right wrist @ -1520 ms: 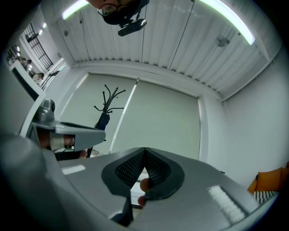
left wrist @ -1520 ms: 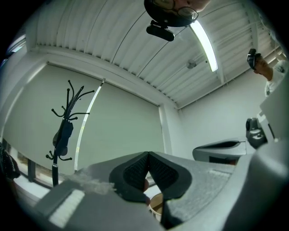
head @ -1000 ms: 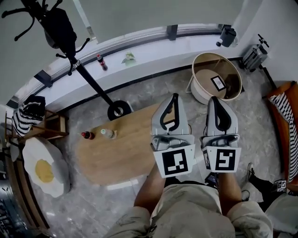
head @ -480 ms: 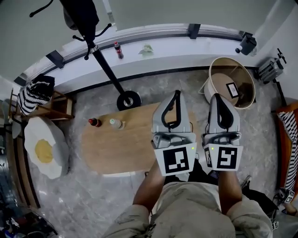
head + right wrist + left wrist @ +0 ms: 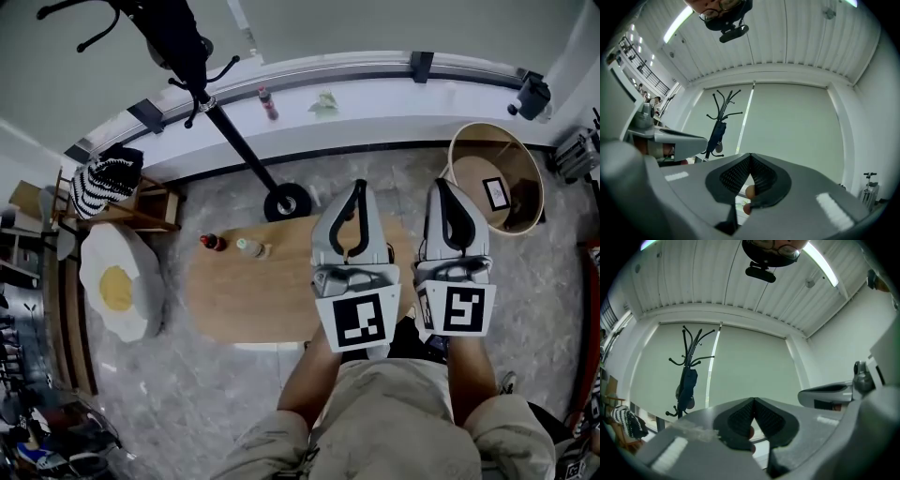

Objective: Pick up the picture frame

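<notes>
Over a grey marbled floor (image 5: 234, 394) stood an oval wooden table (image 5: 239, 300). The left gripper (image 5: 355, 187) and right gripper (image 5: 441, 186) both had their jaws pressed together on nothing. The small black-rimmed picture frame (image 5: 495, 193) lay inside the round beige basket (image 5: 459, 155), just beyond the right gripper. In my judgement it was best to carry that gripper over the rim, part its jaws and take the frame by one edge.
</notes>
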`<move>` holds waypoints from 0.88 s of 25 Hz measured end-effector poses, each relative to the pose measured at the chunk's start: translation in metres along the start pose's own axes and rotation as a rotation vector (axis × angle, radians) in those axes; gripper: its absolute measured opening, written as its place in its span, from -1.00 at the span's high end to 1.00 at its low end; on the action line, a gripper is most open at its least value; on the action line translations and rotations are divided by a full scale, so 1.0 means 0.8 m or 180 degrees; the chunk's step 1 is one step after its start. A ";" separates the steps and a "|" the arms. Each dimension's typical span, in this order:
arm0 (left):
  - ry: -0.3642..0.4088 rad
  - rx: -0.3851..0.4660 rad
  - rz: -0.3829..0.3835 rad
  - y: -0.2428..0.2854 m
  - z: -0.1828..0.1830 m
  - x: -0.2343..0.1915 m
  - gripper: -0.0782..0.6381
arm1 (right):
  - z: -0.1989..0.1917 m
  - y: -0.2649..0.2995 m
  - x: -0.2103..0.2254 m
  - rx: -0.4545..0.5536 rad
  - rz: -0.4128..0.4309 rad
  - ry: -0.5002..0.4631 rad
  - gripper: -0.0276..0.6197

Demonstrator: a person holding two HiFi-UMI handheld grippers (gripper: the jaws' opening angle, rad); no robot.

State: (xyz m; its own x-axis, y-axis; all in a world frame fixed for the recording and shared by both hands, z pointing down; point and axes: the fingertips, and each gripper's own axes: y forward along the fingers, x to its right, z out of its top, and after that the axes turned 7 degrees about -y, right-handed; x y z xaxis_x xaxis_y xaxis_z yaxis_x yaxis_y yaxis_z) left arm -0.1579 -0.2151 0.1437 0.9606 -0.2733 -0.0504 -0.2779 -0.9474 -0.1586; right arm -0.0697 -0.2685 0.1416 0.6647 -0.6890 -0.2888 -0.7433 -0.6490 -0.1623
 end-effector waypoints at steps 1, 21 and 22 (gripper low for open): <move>0.0006 -0.0016 0.0020 0.007 -0.002 0.010 0.77 | -0.005 0.002 0.014 0.0003 0.0015 0.0065 0.91; 0.0166 -0.0199 0.0202 0.046 -0.032 0.070 0.77 | -0.050 0.011 0.074 0.0103 0.0247 0.0421 0.91; 0.0143 -0.0232 0.0199 0.046 -0.036 0.070 0.77 | -0.053 0.011 0.073 0.0077 0.0257 0.0415 0.91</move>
State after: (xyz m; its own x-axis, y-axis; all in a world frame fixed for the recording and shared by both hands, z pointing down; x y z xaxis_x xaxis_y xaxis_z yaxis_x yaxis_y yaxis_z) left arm -0.1144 -0.2701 0.1634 0.9411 -0.3380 -0.0133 -0.3378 -0.9374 -0.0844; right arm -0.0342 -0.3279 0.1633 0.6058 -0.7756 -0.1773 -0.7952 -0.5830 -0.1667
